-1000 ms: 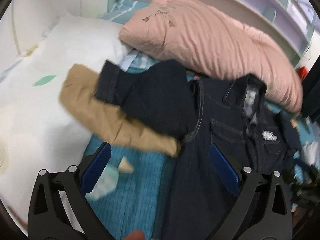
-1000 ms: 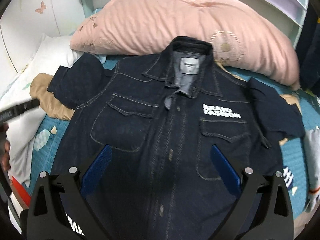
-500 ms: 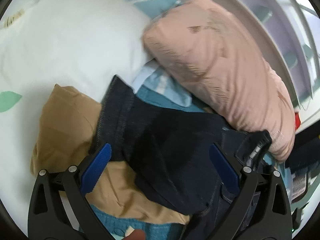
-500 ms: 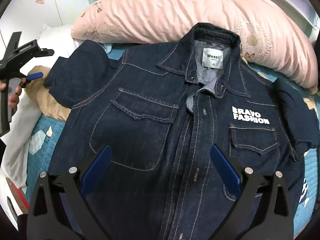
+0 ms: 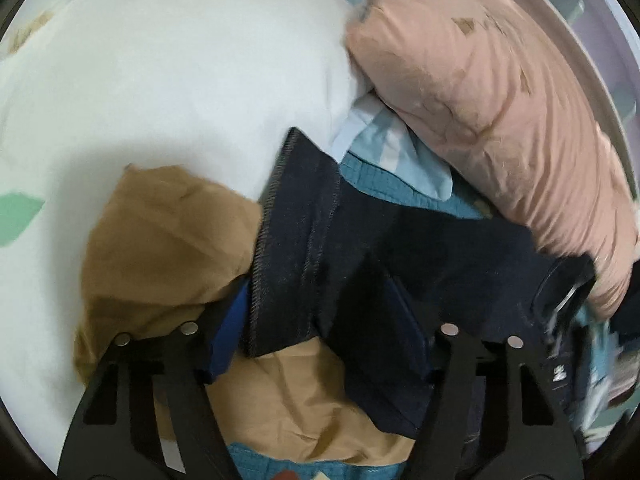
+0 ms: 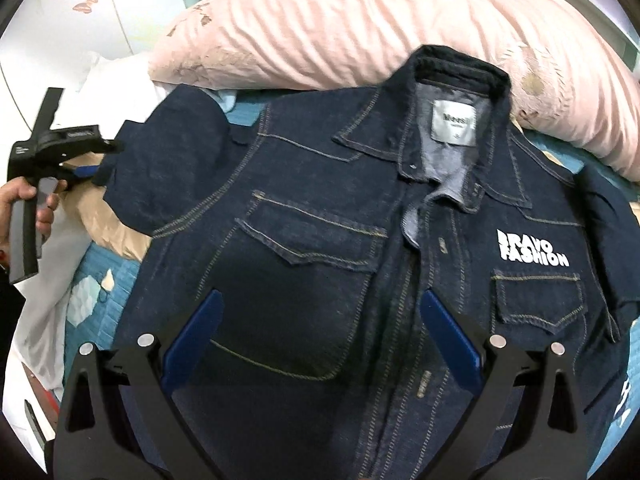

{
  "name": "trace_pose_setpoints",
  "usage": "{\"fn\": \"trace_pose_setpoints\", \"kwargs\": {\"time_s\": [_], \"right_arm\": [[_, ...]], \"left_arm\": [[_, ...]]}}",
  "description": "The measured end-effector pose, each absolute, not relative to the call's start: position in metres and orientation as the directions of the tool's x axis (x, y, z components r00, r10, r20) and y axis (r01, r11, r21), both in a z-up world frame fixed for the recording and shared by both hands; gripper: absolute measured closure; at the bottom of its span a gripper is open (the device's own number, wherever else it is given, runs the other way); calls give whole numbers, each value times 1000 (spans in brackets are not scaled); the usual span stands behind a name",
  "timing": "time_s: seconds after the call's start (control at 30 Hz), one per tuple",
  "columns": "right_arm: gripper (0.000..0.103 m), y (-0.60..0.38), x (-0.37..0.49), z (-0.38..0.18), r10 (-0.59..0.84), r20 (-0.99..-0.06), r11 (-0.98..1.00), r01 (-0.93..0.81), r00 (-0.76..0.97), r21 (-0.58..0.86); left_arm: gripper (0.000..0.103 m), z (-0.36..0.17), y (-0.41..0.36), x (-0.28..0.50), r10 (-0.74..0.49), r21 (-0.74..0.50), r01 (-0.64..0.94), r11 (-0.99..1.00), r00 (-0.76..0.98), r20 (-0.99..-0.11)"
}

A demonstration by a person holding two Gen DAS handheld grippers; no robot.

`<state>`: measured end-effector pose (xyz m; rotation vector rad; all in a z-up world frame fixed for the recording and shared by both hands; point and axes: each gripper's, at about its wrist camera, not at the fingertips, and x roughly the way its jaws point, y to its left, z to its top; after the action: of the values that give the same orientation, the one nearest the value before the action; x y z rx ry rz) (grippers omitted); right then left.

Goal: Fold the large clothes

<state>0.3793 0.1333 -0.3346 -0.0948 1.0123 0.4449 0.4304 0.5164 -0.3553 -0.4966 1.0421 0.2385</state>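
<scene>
Though the denim jacket [image 6: 320, 240] lies spread face up, buttoned, no fold shows yet. The right gripper [image 6: 320, 340] hangs released over its chest pocket. The left gripper [image 5: 320, 340], jaws spread, straddles the jacket's sleeve cuff [image 5: 292, 248] atop a tan garment [image 5: 168, 240]. Only the left view shows this cuff closely; only the right shows the collar before the pink pillow [image 6: 360, 20].

Bedroom — pink pillow [image 6: 360, 28], white pillow [image 5: 168, 80], quilted bedspread [image 6: 92, 280].
</scene>
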Motion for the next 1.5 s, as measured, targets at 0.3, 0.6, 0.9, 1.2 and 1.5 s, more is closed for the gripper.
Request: {"fn": "trace_pose_setpoints", "kwargs": {"time_s": [0.3, 0.6, 0.9, 1.2, 1.5], "right_arm": [[29, 182, 384, -338, 452, -788, 849, -471, 417, 238], [101, 243, 419, -368, 574, -774, 766, -508, 267, 393], [103, 275, 439, -408, 584, -799, 750, -470, 143, 464], [100, 210, 422, -375, 655, -722, 727, -442, 221, 525], [98, 63, 394, -356, 481, -780, 870, -325, 400, 370]], "left_arm": [[98, -358, 514, 421, -57, -267, -372, 889, 489, -870], [98, -259, 497, 363, -104, -316, -206, 926, 666, -739], [101, -182, 453, 346, -242, -398, -34, 917, 746, -620], [101, -166, 358, 379, -357, -419, 96, 903, 710, -607], [101, -203, 224, 430, -531, -522, 205, 828, 586, -612]]}}
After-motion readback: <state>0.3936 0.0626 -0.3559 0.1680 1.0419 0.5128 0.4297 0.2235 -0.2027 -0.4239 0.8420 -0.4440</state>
